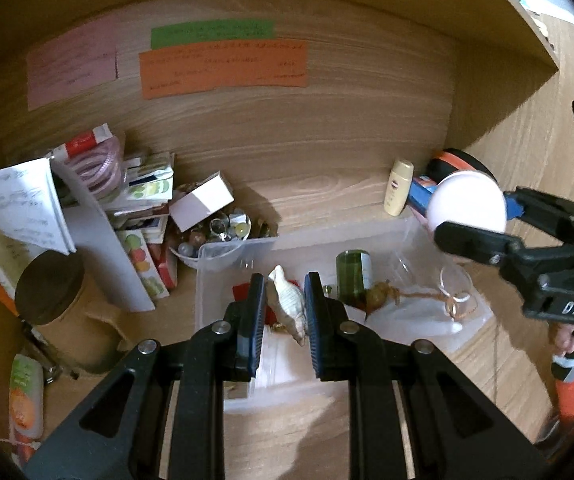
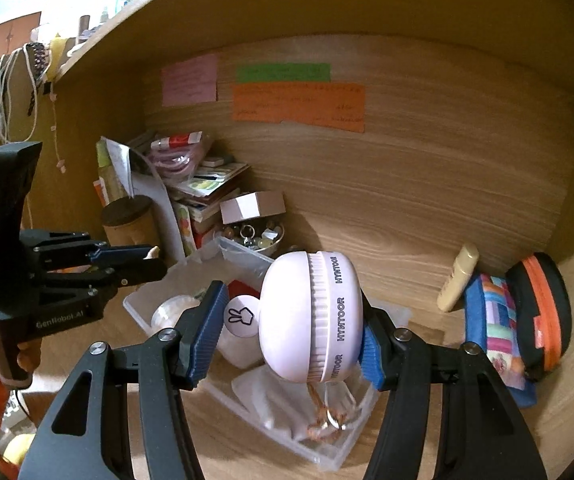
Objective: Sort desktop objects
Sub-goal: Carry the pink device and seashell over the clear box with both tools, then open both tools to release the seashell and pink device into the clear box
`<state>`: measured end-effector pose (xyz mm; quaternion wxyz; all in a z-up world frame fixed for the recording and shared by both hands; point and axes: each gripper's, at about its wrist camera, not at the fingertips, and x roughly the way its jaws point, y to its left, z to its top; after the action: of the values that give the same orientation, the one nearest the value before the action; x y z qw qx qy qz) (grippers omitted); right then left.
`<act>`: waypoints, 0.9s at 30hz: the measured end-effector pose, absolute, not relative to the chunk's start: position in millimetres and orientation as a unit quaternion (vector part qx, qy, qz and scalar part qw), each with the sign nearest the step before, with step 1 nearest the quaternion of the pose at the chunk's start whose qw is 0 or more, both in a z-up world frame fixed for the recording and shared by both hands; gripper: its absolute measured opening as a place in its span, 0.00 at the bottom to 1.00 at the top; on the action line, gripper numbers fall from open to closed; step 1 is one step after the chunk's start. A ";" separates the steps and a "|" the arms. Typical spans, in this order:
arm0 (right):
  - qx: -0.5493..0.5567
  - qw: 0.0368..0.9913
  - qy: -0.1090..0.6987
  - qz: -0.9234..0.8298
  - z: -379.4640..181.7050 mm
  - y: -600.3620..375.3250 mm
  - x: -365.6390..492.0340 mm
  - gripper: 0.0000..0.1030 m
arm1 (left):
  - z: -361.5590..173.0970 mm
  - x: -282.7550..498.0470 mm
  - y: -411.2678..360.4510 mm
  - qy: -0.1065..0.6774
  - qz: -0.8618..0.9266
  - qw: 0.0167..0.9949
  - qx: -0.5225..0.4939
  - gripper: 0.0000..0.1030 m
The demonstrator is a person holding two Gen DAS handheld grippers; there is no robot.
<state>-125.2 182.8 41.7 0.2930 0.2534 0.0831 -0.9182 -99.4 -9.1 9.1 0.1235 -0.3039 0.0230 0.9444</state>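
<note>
My left gripper (image 1: 285, 302) is shut on a white spiral seashell (image 1: 289, 304) and holds it over the clear plastic box (image 1: 223, 250). The box holds a green glass bottle (image 1: 353, 276), a red card, plastic bags and a wire ornament (image 1: 453, 304). My right gripper (image 2: 293, 330) is shut on a round pink-white device marked HYNTOOR (image 2: 311, 316), held above the box's right end (image 2: 327, 462). The right gripper also shows in the left wrist view (image 1: 483, 220) with the device (image 1: 467, 202). The left gripper shows at left in the right wrist view (image 2: 143, 260).
Wooden desk nook with coloured notes (image 1: 223, 68) on the back wall. A clutter pile at left: papers, packets, a white box (image 1: 201, 200), a bowl of marbles (image 1: 215, 236), a cork-lidded jar (image 1: 53, 292). A cream tube (image 1: 398, 187) and colourful pouch (image 2: 499, 308) at right.
</note>
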 end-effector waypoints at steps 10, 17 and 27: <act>0.287 0.292 0.077 -0.909 25.7 163.5 -159.0 0.53 | -0.7 -134.1 -3.6 0.034 0.942 0.107 -0.315 0.18; 0.305 0.288 0.081 -0.904 18.5 154.8 -176.2 0.53 | -12.0 -155.0 -4.7 0.034 0.939 0.097 -0.328 0.18; 0.334 0.283 0.087 -0.895 0.2 143.8 -193.7 0.53 | -34.2 -174.0 -4.4 0.043 0.932 0.080 -0.352 0.18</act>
<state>-193.7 143.8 0.2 0.2833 0.3338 0.0871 -0.8948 -174.0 -4.4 -34.2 0.0805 -0.3518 0.0434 0.9316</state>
